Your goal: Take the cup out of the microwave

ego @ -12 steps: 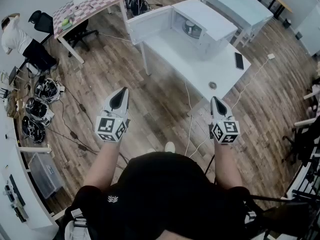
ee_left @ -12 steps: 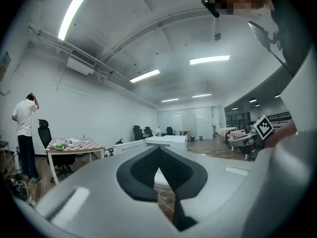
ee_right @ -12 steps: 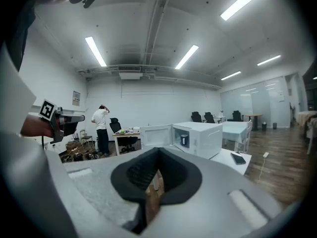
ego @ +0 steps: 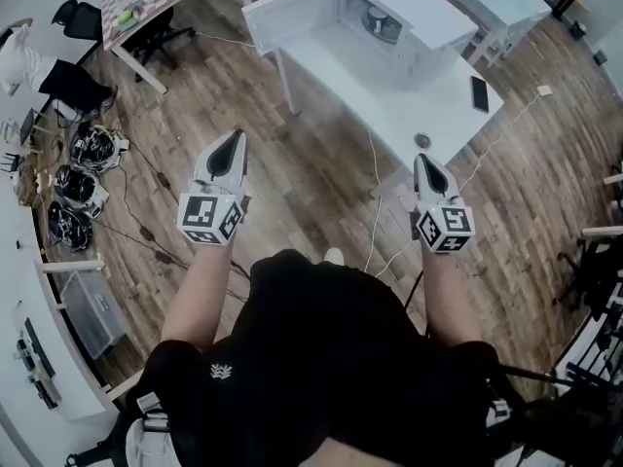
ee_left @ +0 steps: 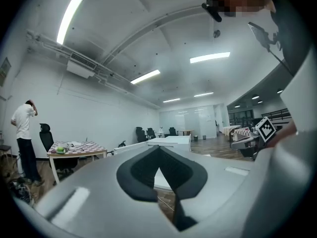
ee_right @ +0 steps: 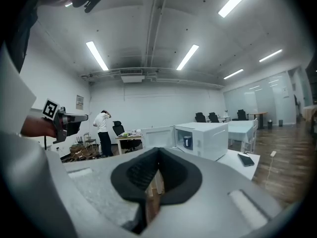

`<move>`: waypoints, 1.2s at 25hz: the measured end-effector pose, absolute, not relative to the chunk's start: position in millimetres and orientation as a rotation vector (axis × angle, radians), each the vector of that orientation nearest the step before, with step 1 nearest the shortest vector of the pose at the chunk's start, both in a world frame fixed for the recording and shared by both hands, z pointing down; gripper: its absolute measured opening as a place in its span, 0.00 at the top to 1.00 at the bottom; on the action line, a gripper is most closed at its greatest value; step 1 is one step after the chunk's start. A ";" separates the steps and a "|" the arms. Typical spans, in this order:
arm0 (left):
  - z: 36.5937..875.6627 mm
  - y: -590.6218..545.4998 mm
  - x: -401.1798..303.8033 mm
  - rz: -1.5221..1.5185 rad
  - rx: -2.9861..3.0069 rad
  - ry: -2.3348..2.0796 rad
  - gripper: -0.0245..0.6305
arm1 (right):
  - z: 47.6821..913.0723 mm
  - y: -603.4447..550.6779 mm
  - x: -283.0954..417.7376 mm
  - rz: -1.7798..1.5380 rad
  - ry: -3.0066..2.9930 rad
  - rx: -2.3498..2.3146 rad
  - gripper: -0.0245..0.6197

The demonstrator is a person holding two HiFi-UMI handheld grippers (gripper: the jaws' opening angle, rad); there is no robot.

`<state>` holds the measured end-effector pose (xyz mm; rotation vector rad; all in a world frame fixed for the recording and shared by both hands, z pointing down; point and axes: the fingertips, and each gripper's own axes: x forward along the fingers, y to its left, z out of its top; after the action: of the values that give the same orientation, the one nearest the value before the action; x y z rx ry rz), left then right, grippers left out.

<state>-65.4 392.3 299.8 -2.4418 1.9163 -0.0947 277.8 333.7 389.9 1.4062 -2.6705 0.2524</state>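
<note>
cup in microwave; microwave on table; phone on table, right of microwave

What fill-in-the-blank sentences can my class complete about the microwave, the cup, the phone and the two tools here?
1. The door of the microwave stands ____.
2. The cup sits ____ the microwave.
3. The phone lies flat on the white ____.
4. The left tool and the right tool hold nothing, and their jaws are ____.

Missing words: open; inside; table; shut.
</note>
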 end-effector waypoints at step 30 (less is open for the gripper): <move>296.4 145.1 -110.1 -0.085 -2.585 1.619 0.96 | 400.1 147.8 193.9 0.341 -2.539 1.602 0.96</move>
<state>-110.1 145.1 296.4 -2.5853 1.6195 -0.0848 193.9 147.8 400.1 1.6024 -2.5385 0.3409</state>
